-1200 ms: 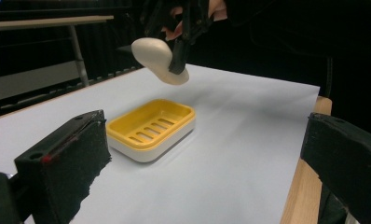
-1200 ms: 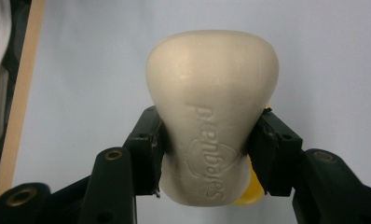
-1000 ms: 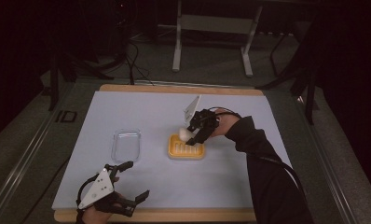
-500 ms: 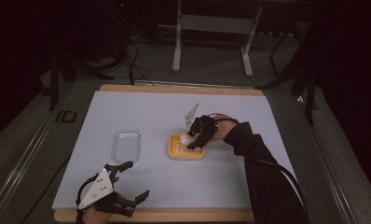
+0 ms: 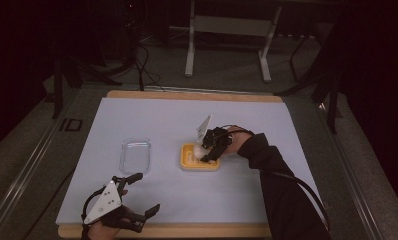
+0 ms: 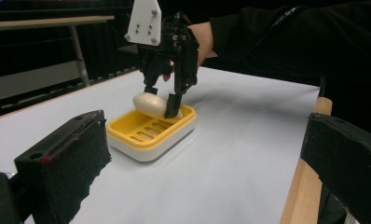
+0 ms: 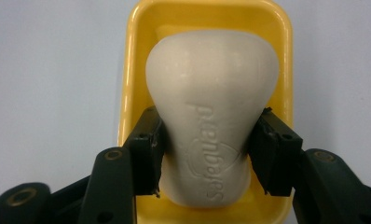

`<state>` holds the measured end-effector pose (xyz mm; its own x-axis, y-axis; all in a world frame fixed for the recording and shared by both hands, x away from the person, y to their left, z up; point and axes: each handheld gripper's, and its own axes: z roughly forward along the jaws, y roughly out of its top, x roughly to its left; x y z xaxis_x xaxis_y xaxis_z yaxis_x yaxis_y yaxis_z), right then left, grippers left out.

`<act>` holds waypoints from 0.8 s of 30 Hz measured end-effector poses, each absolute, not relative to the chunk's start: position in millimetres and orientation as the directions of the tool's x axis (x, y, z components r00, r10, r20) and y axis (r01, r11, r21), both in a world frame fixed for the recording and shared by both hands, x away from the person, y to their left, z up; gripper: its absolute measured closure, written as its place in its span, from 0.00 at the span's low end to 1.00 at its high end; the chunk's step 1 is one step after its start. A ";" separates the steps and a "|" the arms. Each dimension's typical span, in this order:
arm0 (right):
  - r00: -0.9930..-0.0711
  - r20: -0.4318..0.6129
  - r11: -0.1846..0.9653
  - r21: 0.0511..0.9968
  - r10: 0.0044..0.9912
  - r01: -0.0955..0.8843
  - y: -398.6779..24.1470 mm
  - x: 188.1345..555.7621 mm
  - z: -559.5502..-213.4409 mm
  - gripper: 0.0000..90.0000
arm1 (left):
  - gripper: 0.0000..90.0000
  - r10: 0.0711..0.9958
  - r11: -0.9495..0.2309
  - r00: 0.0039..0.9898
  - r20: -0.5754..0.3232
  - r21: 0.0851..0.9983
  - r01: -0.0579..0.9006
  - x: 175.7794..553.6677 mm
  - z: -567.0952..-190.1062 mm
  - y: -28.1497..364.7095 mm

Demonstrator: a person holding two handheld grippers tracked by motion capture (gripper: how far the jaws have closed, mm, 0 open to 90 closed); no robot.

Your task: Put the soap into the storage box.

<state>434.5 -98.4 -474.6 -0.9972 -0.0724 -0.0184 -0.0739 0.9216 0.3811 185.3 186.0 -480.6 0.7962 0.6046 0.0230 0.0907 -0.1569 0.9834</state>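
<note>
right gripper (image 6: 161, 97) clamped on soap bar (image 7: 210, 121), both pads pressed on its sides | left gripper (image 5: 132, 197) jaws apart, nothing between, low at near table edge | table (image 5: 297, 145) pale blue | clear tray (image 5: 135, 155) left of yellow soap dish (image 6: 148, 130) | soap bar tilted over dish

A dim room surrounds the bench (image 5: 137, 120), whose pale sheet is edged in light wood, with grey floor (image 5: 227, 70), trailing black cables (image 5: 142, 65) and a white metal stand (image 5: 227, 30) behind.
</note>
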 end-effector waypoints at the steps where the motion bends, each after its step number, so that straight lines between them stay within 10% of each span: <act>1: -0.997 -0.017 0.920 0.383 -0.077 -0.078 -97.6 434.7 -475.5 0.55 | 0.01 0.604 -0.158 0.796 0.024 0.983 0.090 185.2 -480.6 185.9; 24: -0.998 0.004 0.939 0.338 -0.068 -0.063 -83.1 433.4 -494.1 0.54 | 0.01 0.599 -0.166 0.800 0.026 0.982 0.092 185.0 -481.0 185.1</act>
